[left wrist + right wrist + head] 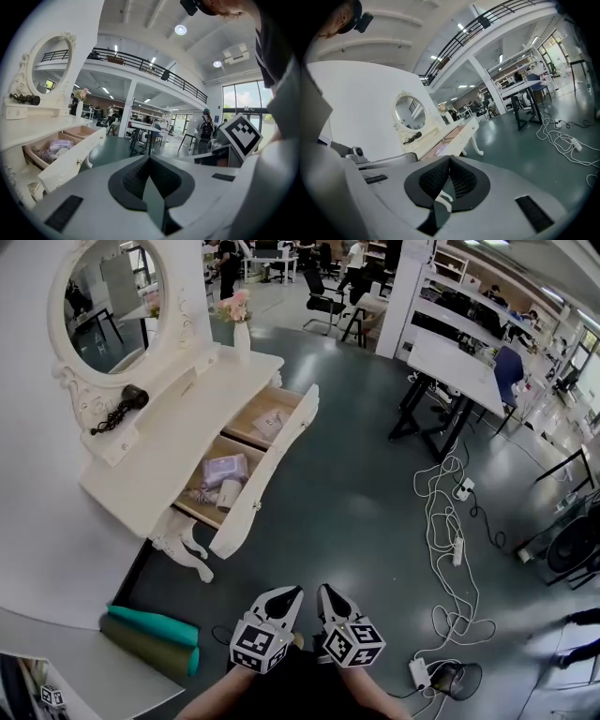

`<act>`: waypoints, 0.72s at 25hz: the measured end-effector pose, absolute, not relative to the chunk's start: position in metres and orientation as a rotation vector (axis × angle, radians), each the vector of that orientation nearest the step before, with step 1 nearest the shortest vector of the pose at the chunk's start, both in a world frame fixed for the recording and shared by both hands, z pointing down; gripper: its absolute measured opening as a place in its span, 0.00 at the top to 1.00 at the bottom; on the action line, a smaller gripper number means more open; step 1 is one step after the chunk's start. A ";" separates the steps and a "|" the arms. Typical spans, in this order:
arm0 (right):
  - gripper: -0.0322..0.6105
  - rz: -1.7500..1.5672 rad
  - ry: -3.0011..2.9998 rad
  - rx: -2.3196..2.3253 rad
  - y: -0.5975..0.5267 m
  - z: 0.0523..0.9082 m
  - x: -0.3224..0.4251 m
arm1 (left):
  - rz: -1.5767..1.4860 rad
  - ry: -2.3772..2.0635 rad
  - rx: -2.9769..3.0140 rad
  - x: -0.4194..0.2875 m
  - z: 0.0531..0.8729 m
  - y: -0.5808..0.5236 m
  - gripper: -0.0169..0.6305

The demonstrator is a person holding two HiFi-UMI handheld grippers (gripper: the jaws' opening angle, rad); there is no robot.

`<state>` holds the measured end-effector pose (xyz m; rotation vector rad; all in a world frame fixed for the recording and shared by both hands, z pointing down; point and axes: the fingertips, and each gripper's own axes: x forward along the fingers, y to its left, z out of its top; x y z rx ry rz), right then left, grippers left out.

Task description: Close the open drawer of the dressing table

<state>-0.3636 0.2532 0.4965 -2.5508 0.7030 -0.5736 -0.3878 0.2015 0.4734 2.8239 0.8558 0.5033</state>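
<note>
Both drawers of the dressing table (pixel 187 418) stand open, and the two grippers are held shut well short of it.

The near drawer (pixel 246 509) is pulled out from the dressing table's front and holds a lilac packet (pixel 225 468). The far drawer (pixel 298 418), beside it along the same front, is also out and holds a clear packet (pixel 270 421). On the dressing table's back ledge a black hair dryer (pixel 122 409) lies below the oval mirror (pixel 108 296), and a vase of flowers (pixel 239 315) stands at its far end. Green rolled mats (pixel 155 634) lie on the floor by its near leg. The left gripper (pixel 295 590) and right gripper (pixel 323 589) sit side by side near the person's body, well apart from the dressing table, each with its jaws pressed together on nothing.
</note>
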 end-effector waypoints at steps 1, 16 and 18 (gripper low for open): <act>0.92 -0.577 0.698 -2.547 0.254 0.498 -0.363 | 0.506 0.864 2.823 -0.386 0.474 0.204 0.98; 0.92 -0.599 0.644 -2.546 0.265 0.500 -0.293 | 0.537 0.893 2.792 -0.307 0.480 0.212 0.98; 0.92 -0.602 0.656 -2.551 0.263 0.500 -0.278 | 0.535 0.899 2.794 -0.289 0.479 0.210 0.98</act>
